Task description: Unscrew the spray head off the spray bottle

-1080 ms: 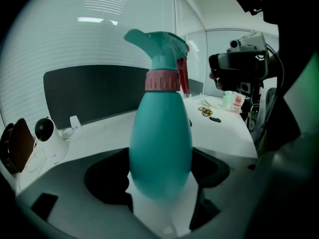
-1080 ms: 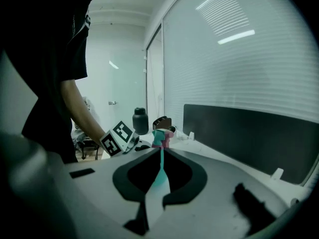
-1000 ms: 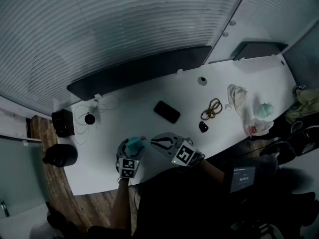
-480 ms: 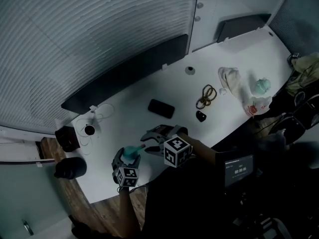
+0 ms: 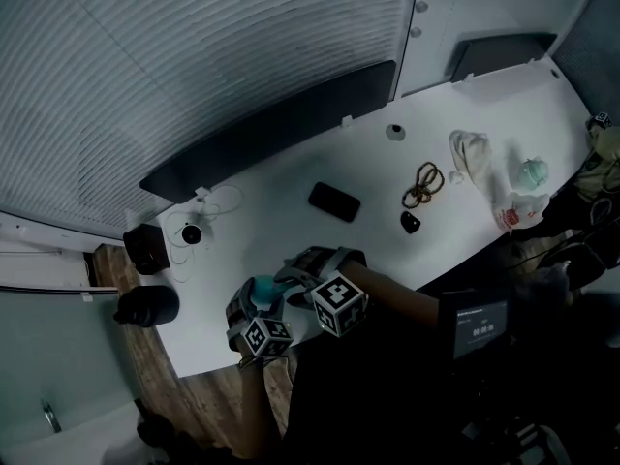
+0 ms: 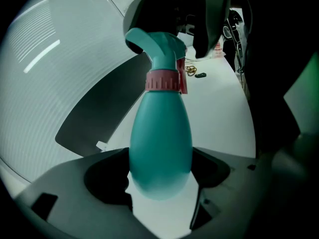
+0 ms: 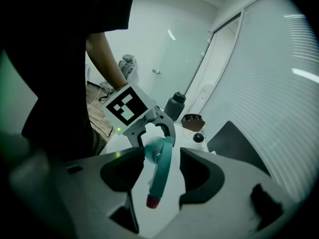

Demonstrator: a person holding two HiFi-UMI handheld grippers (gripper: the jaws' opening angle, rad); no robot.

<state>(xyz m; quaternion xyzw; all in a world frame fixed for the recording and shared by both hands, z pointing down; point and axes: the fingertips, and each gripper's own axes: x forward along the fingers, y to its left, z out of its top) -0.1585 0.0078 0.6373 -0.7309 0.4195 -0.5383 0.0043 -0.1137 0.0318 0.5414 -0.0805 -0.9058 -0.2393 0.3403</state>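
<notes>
The white table (image 5: 291, 231) lies below. The spray bottle (image 6: 160, 138) is held up over its near edge, so both grippers can get round it. The left gripper (image 6: 160, 178) is clamped on the bottle's fat belly, which braces it against twisting. The right gripper (image 7: 159, 169) faces it with its jaws apart. They have just been opening, and the spray head (image 7: 160, 158) stands between them unpressed, probably let go for a fresh bite. The pink collar (image 6: 163, 79) still sits on the neck.
</notes>
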